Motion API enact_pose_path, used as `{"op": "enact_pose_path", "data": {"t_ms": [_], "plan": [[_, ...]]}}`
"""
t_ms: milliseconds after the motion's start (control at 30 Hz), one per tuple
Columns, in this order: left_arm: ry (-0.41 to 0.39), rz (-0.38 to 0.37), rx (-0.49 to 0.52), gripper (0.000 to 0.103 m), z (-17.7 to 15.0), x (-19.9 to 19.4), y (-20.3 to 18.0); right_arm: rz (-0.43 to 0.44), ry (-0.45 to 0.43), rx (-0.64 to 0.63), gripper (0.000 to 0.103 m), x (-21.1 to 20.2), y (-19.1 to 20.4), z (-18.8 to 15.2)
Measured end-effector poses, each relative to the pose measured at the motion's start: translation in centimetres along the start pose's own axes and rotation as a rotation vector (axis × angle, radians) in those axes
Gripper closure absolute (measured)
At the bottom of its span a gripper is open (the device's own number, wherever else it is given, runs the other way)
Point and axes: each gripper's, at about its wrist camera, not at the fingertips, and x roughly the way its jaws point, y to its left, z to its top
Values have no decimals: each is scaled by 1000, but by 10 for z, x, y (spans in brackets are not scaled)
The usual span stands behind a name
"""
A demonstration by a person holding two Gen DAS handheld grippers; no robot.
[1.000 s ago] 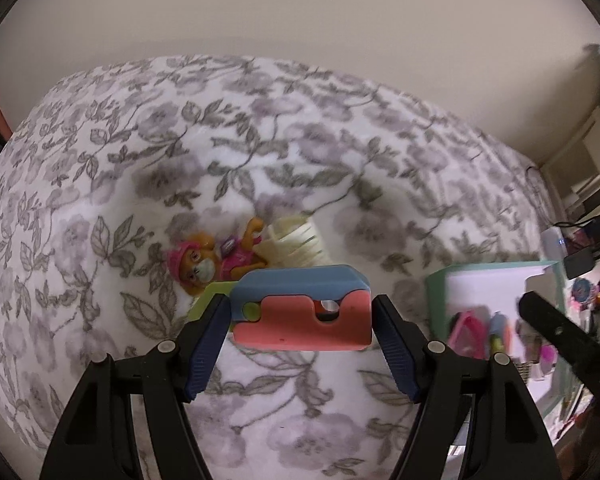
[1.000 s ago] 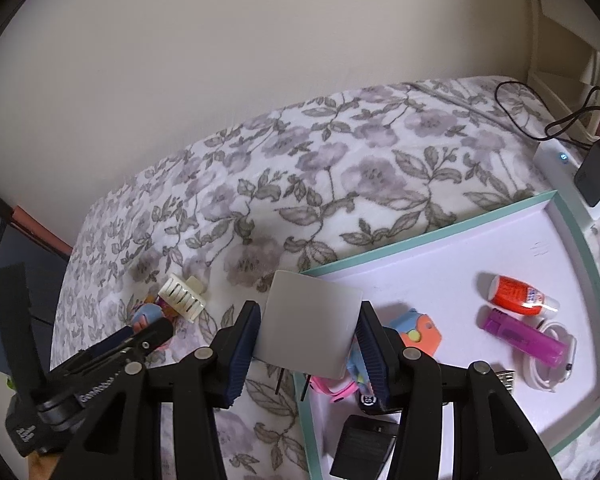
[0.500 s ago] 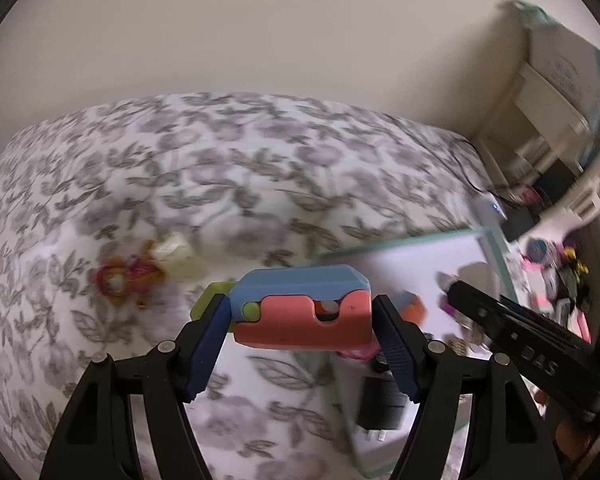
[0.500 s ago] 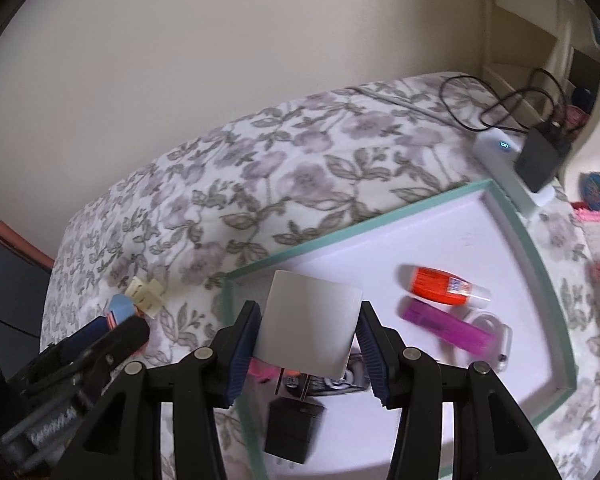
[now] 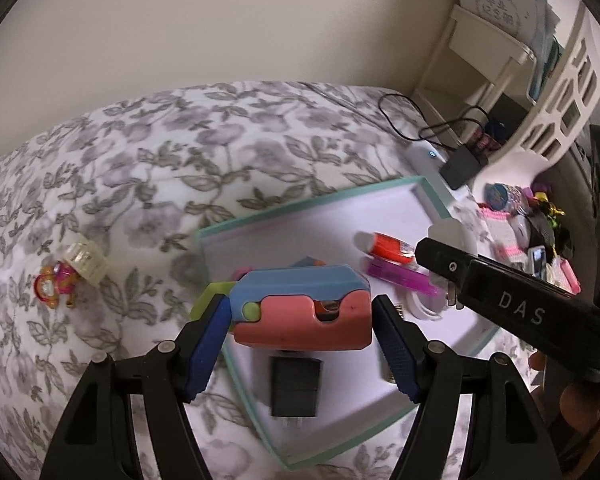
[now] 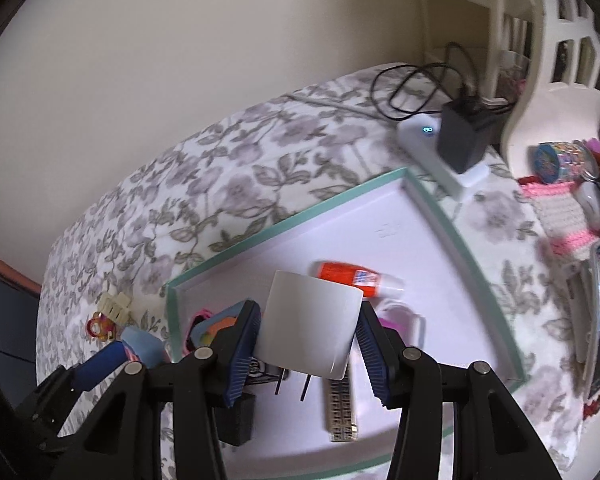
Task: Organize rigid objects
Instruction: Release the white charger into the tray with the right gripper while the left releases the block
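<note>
Pink-and-blue toy (image 5: 304, 312) crosswise in left hand-held gripper (image 5: 300, 344), long axis sideways

A blue-and-salmon plastic block toy (image 5: 304, 308) with a lime-green tab hangs above the near-left corner of the teal-rimmed white tray (image 5: 320, 200). A white square plug adapter (image 6: 310, 330), prongs down, hangs over the tray's middle. An orange-capped glue bottle (image 6: 354, 278) lies flat inside the tray.

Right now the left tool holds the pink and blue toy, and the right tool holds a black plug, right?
Not quite. The right tool holds a white plug, as the right wrist view shows. The left tool does hold the pink and blue toy.
</note>
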Motion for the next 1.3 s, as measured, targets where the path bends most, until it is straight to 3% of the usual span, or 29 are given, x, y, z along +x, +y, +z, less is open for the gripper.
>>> {"op": "enact_pose_path", "data": {"t_ms": [567, 1000, 1300], "plan": [[96, 9, 20, 29, -15, 31, -18, -19, 146, -37, 51, 38, -11, -19], [167, 12, -3, 29, -24, 54, -13, -33, 210, -42, 50, 57, -13, -27], [200, -1, -31, 29, -29, 62, -10, -35, 206, -48, 49, 58, -11, -26]]}}
